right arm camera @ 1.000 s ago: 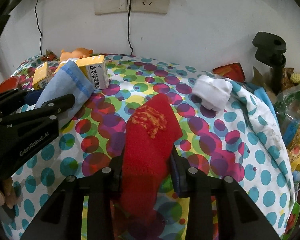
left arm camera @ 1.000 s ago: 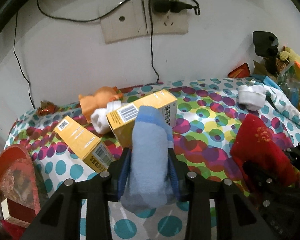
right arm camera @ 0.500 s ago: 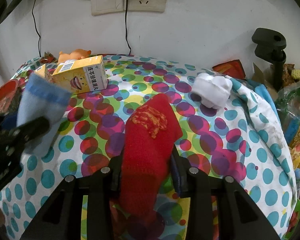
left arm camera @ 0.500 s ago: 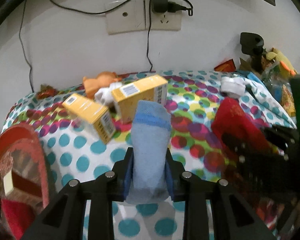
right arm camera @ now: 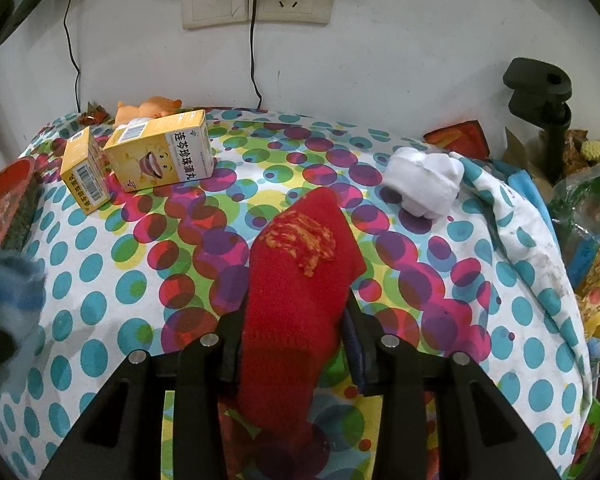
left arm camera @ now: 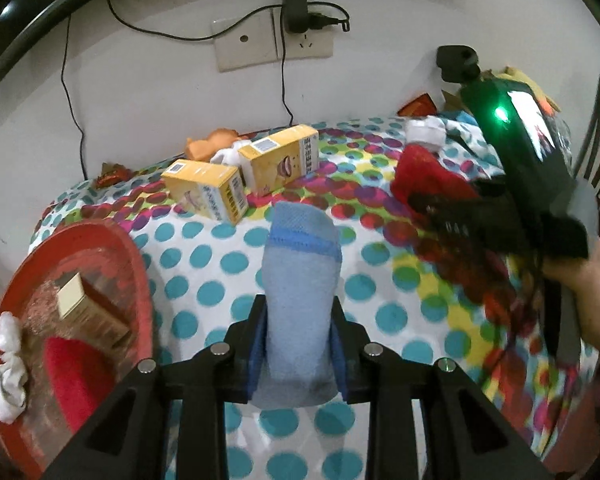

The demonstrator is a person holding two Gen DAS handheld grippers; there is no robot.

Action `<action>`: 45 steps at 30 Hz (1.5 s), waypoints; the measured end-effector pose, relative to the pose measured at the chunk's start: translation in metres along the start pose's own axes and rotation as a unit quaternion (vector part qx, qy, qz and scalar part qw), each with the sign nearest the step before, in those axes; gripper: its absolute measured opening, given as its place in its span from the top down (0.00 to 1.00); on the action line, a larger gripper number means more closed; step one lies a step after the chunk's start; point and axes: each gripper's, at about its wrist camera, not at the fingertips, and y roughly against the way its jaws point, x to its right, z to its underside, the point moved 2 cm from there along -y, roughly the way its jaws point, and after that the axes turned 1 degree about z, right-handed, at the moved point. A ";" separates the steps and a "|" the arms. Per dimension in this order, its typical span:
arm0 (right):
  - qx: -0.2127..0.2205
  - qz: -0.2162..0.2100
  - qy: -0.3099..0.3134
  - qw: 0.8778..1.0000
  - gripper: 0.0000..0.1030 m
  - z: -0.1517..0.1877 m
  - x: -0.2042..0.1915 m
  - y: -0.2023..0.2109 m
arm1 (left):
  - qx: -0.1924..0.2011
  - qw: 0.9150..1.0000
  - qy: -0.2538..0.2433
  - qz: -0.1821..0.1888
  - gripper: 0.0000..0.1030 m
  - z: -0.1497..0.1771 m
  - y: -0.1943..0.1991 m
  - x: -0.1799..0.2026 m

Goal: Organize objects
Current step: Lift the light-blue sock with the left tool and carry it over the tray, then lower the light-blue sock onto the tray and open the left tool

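- Jaws on your left gripper (left arm camera: 300, 344) are squeezed tight on a blue sock (left arm camera: 300, 292). The sock sticks up between the pads, with its dark blue stripe near the top.
- Your right gripper (right arm camera: 296, 340) has a red sock (right arm camera: 296, 300) between its pads. Those jaws are opening a little, and the pads look like they touch the sock on both sides.
- The red sock has a yellow and orange patch on it, and its far end lies on the spotted cloth (right arm camera: 140, 292).
- Your hand (left arm camera: 580, 280) shows at the right of the left camera's view, holding the right gripper by its handle.
- On your left sits a red basket (left arm camera: 136, 256). Inside it you can see a small brown box (left arm camera: 88, 312), something red and a white sock (left arm camera: 4, 372) at the near rim.
- Farther back on the cloth lie two yellow boxes. The big yellow box (right arm camera: 164, 152) is just beside the small yellow box (right arm camera: 84, 172), and you cannot tell if they touch.
- An orange toy (right arm camera: 148, 108) sits behind the big yellow box, close to the wall.
- A rolled pair of white socks (right arm camera: 424, 184) lies on the cloth, to the right and past the red sock, apart from it.
- A black clamp (right arm camera: 540, 96) stands at the far right, next to some bags.
- A wall socket (right arm camera: 256, 0) with a black plug is up on the wall.
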 end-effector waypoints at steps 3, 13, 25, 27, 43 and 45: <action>0.000 -0.001 -0.001 1.000 0.65 0.000 -0.001 0.000 | 0.001 1.000 0.009 0.002 0.72 0.007 0.012 -0.006; -0.001 -0.001 -0.001 1.000 0.64 0.000 -0.001 0.000 | 0.028 0.998 0.051 -0.031 0.72 0.020 0.065 -0.057; -0.001 0.004 0.002 1.000 0.63 -0.001 -0.001 0.001 | 0.015 0.982 0.134 -0.131 0.72 0.049 0.090 -0.187; -0.001 0.004 0.003 1.000 0.63 -0.002 -0.002 0.001 | 0.006 0.980 0.144 -0.134 0.72 0.054 0.086 -0.203; -0.001 0.008 0.005 1.000 0.63 -0.002 -0.003 0.002 | 0.002 0.958 0.222 -0.184 0.72 0.054 0.081 -0.309; -0.001 0.008 0.006 1.000 0.63 -0.002 -0.003 0.002 | 0.004 0.957 0.226 -0.182 0.72 0.052 0.079 -0.318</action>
